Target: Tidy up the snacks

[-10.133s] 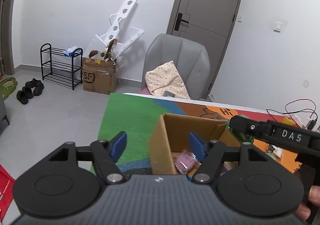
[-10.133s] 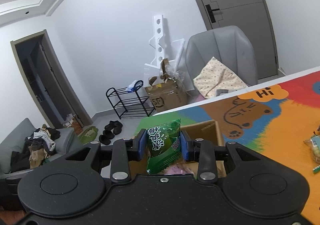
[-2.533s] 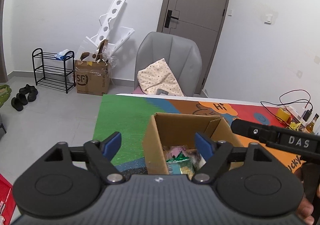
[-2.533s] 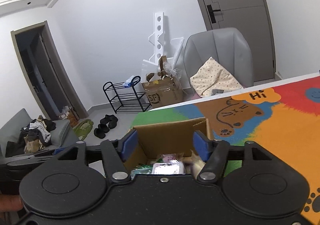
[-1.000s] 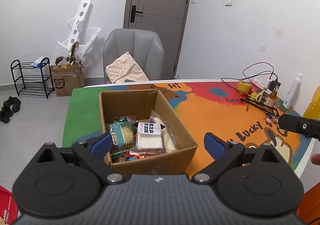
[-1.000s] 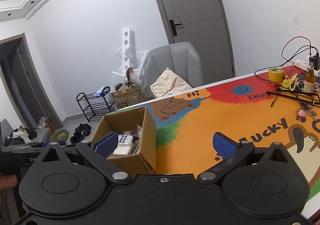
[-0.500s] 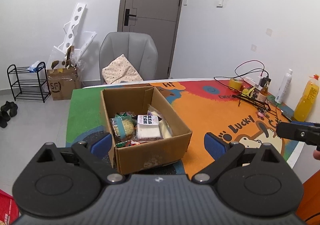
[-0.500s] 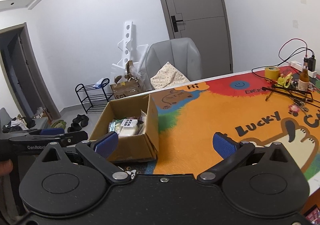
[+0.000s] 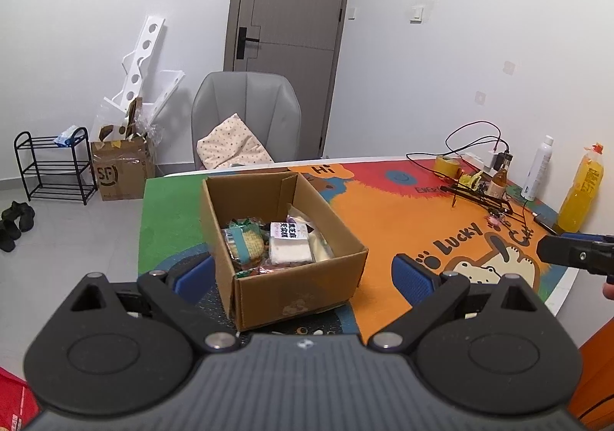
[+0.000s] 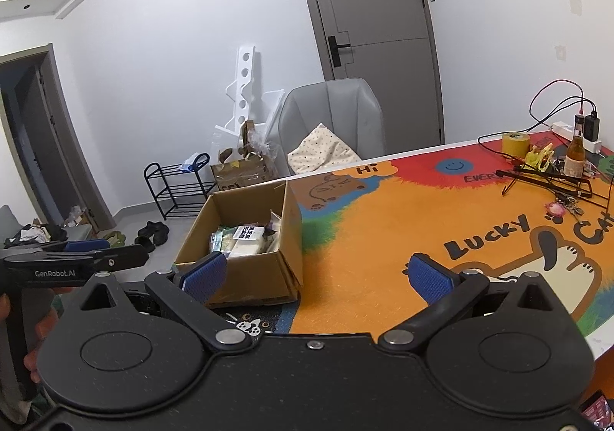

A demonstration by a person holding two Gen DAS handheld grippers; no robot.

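We are holding the left gripper (image 9: 301,271) and right gripper (image 10: 318,277) spread wide and empty, the cardboard box (image 9: 303,289) just ahead between the left's jaws. Its snack packets (image 9: 286,243) (light, crinkly, probably slippery) are best pinched at sealed edges.

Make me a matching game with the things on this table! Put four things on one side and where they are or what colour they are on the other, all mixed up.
Things:
1. snack packets
2. tape roll
3. tall juice bottle
4. spray bottle

Matches:
A. white
B. inside the cardboard box
C. yellow ring lying flat near the cables
D. filled with orange drink

Pairs: 1-B, 2-C, 3-D, 4-A
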